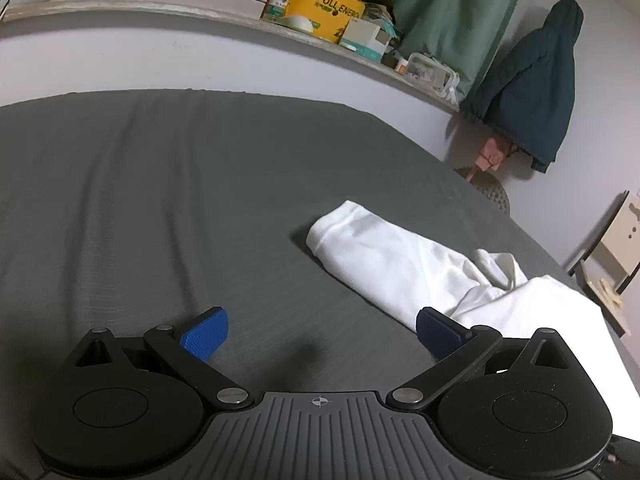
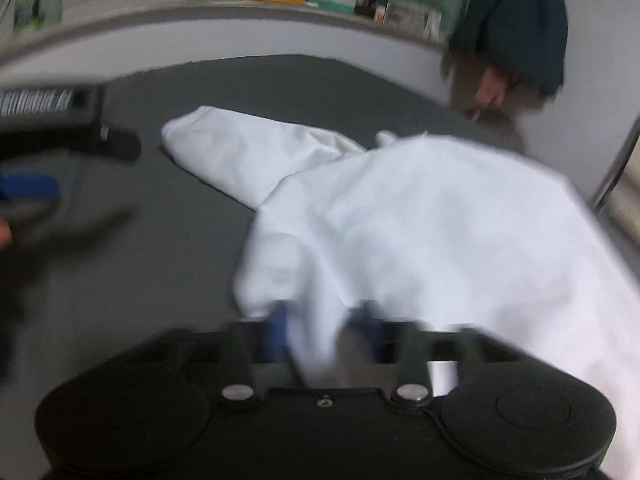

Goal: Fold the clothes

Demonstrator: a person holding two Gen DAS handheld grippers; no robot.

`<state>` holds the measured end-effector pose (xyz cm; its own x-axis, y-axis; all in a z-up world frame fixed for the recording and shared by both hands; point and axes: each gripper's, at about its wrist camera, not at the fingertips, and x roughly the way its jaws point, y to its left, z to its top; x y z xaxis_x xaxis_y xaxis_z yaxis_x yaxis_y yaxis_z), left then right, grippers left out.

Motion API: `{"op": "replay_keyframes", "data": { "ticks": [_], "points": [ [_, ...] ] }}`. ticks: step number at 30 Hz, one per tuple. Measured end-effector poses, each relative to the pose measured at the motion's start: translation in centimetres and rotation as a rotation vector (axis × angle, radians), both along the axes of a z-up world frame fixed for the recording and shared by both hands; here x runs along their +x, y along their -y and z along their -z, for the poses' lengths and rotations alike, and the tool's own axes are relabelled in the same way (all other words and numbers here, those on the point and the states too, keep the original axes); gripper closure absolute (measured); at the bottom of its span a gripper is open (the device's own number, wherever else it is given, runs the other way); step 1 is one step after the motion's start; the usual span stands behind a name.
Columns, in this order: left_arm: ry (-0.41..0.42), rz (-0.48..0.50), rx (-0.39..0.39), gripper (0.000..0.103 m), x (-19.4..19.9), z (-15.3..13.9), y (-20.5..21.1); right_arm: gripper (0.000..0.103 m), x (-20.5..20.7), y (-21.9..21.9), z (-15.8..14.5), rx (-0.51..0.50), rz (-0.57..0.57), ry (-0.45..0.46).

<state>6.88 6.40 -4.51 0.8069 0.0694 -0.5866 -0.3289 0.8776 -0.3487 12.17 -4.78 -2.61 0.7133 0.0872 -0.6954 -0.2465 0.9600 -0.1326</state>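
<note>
Across the grey bed sheet (image 1: 200, 184) our white garment (image 2: 420, 220) sprawls — our right gripper (image 2: 326, 328) pinches its near fold, our left gripper (image 1: 320, 328) gapes empty just beside its sleeve.

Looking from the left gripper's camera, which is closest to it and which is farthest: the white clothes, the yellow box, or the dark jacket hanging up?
1. White clothes, on the grey bed, just right of the left gripper.
2. Dark jacket, hanging past the bed's far right corner.
3. Yellow box, on the ledge; too close to the jacket to call.
</note>
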Motion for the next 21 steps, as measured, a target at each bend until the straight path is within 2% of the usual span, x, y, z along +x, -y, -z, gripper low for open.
{"op": "replay_keyframes", "data": {
  "ticks": [2, 8, 12, 17, 19, 21],
  "points": [
    [0.003, 0.001, -0.005, 0.000, 0.1, 0.0, 0.1, 0.100, 0.1, 0.5, -1.0, 0.052, 0.012, -0.006],
    [0.038, 0.054, -0.049, 0.000, 0.1, -0.1, 0.1, 0.100, -3.8, 3.5, -8.5, 0.274, 0.079, 0.195],
    [0.087, 0.120, -0.080, 0.000, -0.2, -0.7, 0.8, 0.100, -8.7, 8.3, -13.5, 0.465, 0.168, 0.356],
    [0.081, 0.167, -0.061, 0.000, -0.2, -1.0, 1.7, 0.100, -15.1, 17.7, -17.1, 0.653, 0.358, 0.515],
    [0.082, 0.190, -0.066, 0.000, -0.3, -1.1, 2.2, 0.100, -18.7, 21.3, -18.0, 0.665, 0.455, 0.579],
    [0.087, 0.220, -0.049, 0.000, -0.4, -1.3, 2.9, 0.100, -21.1, 24.2, -18.3, 0.631, 0.537, 0.580]
  ]
}}
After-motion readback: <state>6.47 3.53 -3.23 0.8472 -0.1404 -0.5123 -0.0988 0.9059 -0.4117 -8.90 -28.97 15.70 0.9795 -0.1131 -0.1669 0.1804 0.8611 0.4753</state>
